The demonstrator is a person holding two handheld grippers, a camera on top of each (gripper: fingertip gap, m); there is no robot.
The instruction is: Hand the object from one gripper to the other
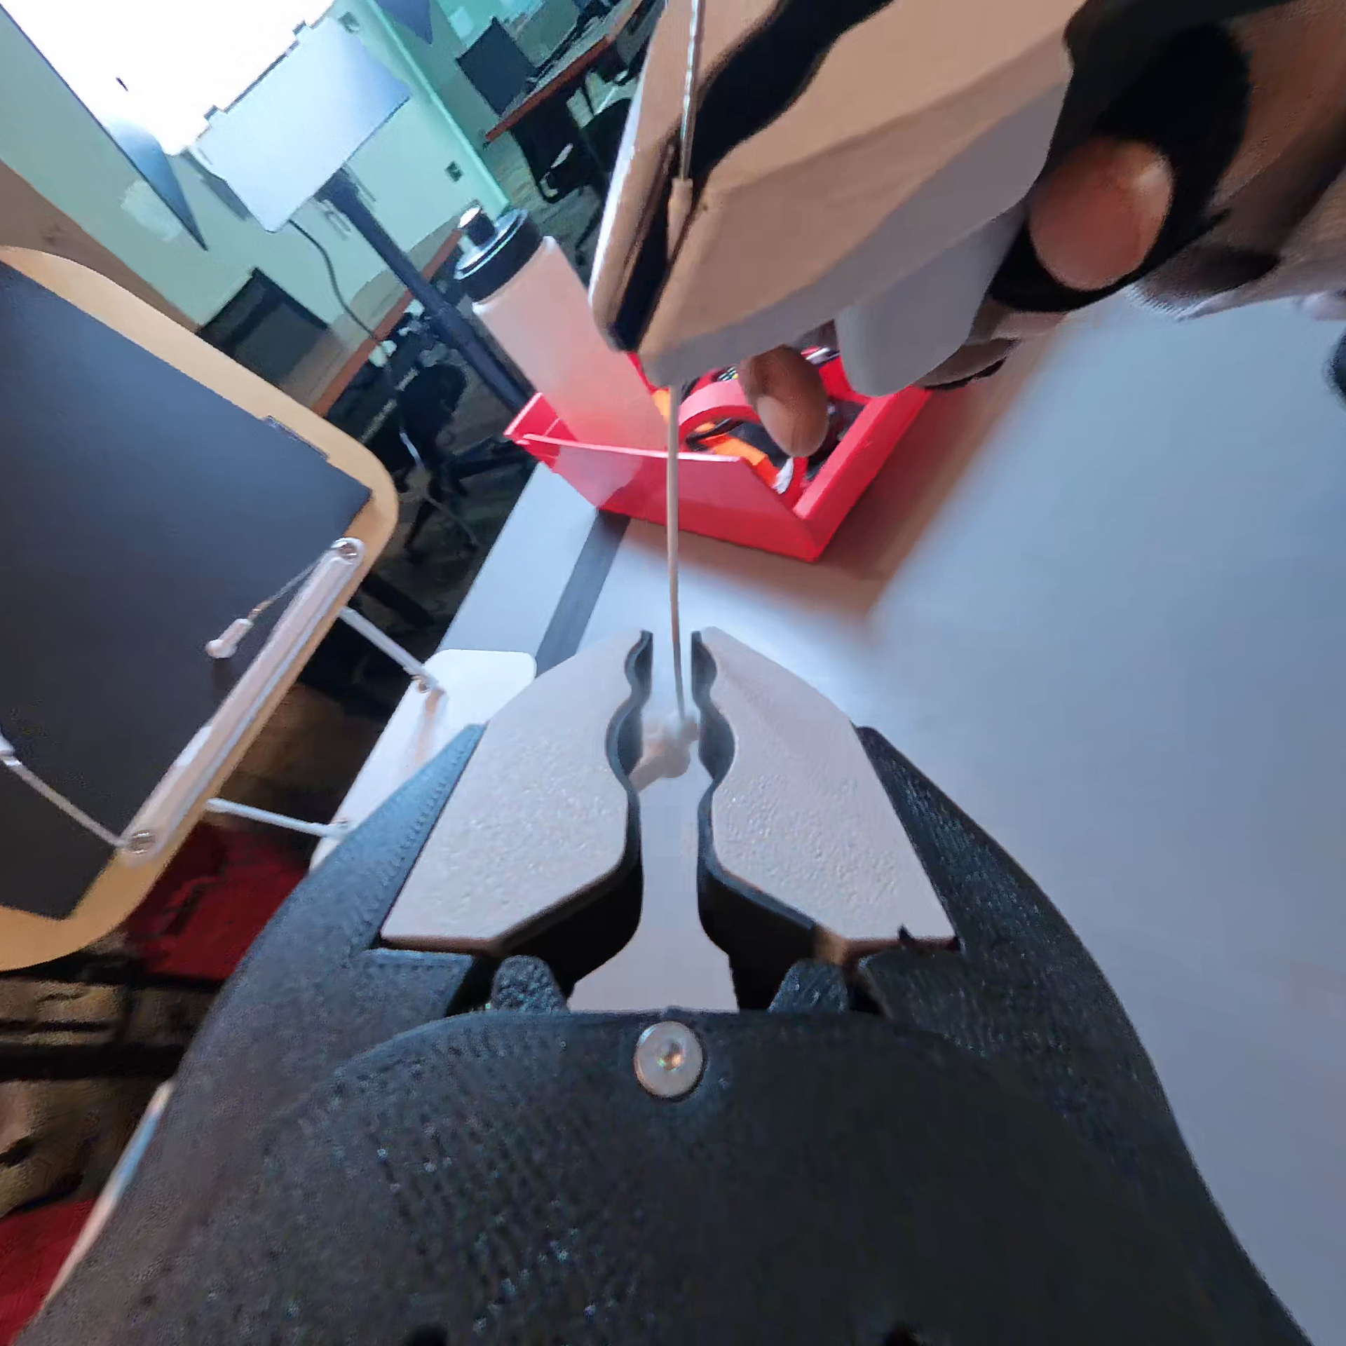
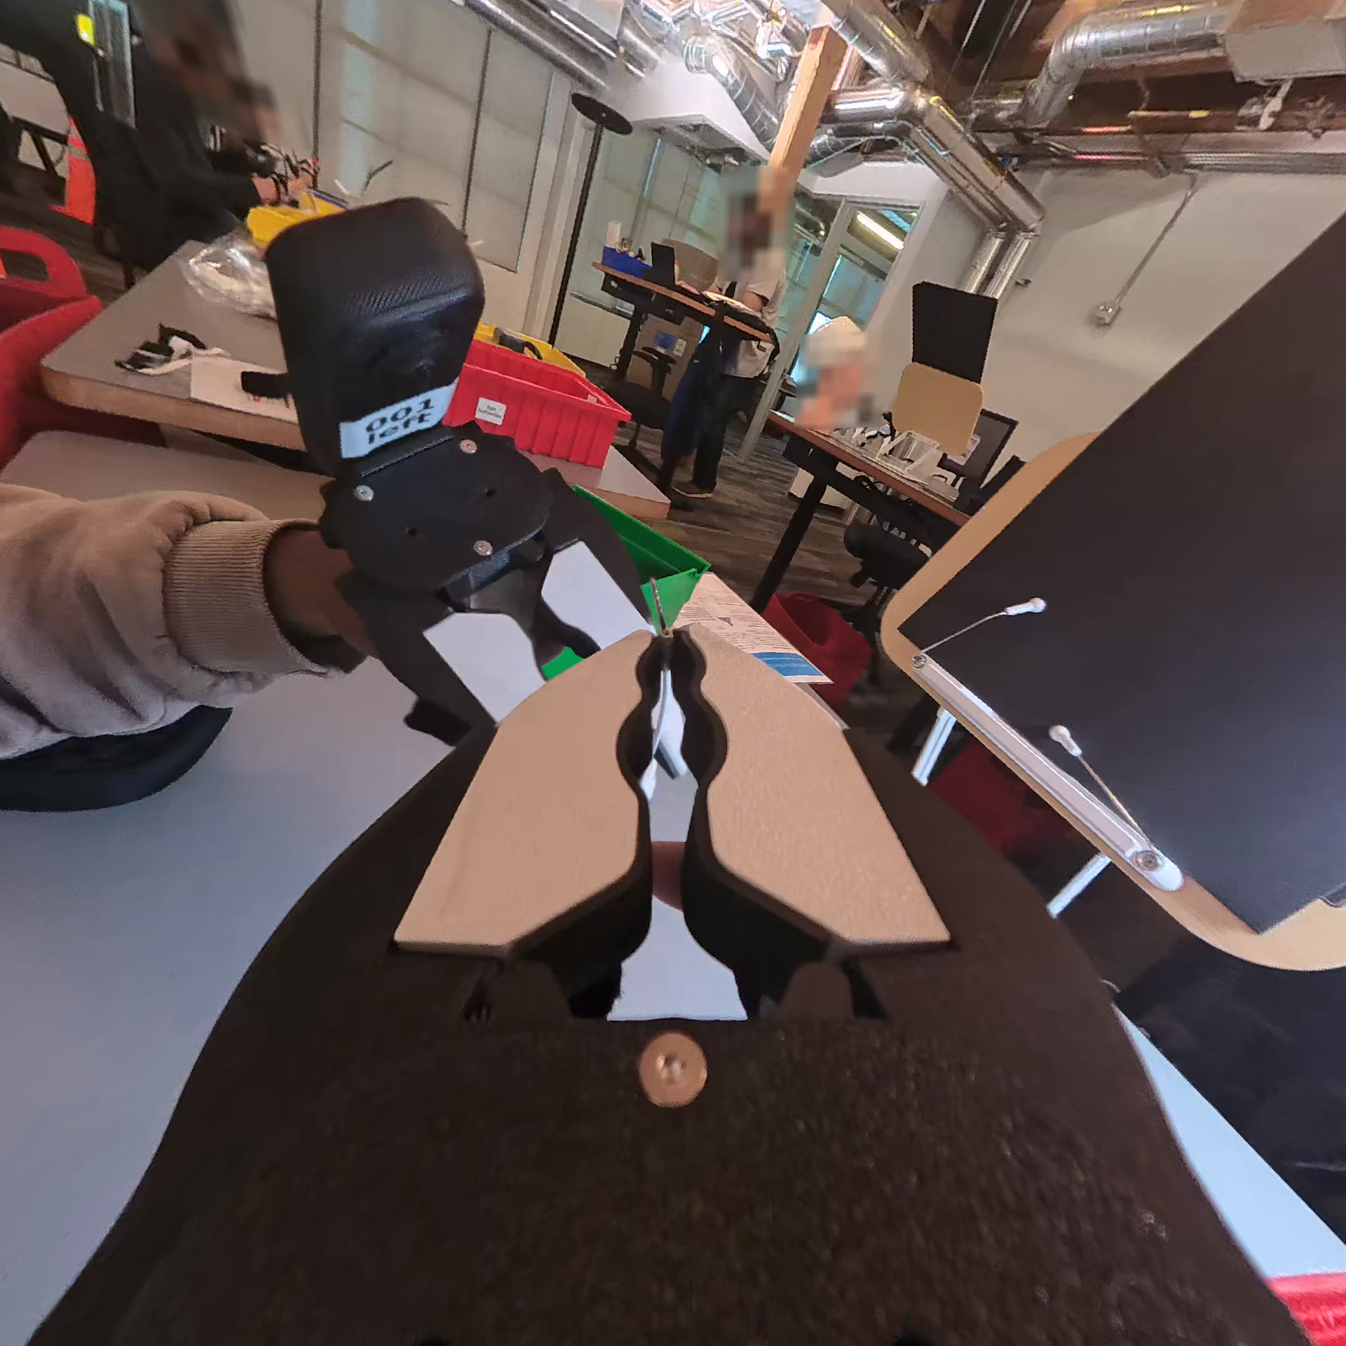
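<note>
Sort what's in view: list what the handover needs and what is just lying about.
In the job:
thin white rod
right hand-held gripper, clamped on the rod
left hand-held gripper, fingers either side of the rod's knobbed end

Lying about:
red tray
white bottle
black board
green bin

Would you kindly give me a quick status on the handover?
Right tongs shut on the thin white rod. Left tongs nearly closed around its bulbed end, grip unclear. Nothing between them; red bin beyond.
</note>
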